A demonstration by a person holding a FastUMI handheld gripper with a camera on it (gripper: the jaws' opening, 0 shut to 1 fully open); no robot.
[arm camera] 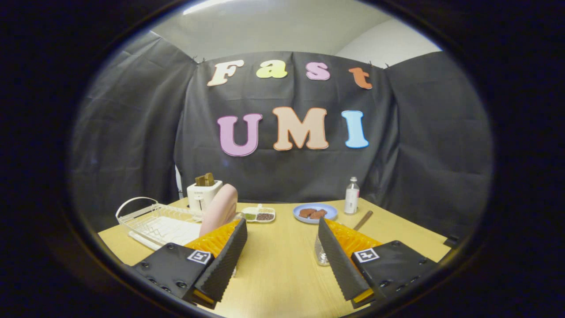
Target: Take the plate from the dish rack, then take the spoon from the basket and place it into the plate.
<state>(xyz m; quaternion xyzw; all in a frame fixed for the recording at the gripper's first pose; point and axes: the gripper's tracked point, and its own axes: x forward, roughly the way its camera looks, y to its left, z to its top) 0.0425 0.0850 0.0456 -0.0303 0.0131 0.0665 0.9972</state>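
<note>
rack [154, 221] sits at table's [282, 269] left edge, pink plate [219, 209] upright at its right end, just beyond left finger. gripper [282, 254] fingers wide apart, holding nothing. plate looks rigid, light, smooth and likely slippery; pinch the top rim, lift straight up. right of it: toaster [202, 194], blue dish [315, 213], bottle [352, 195] along far edge. can't make out basket or spoon.

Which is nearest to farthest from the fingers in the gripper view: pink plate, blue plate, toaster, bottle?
Gripper is open, with nothing between its fingers.
1. Pink plate, upright just beyond the left finger, at the dish rack.
2. Blue plate, ahead, right of centre.
3. Toaster and bottle, by the back wall; too close to call.
</note>
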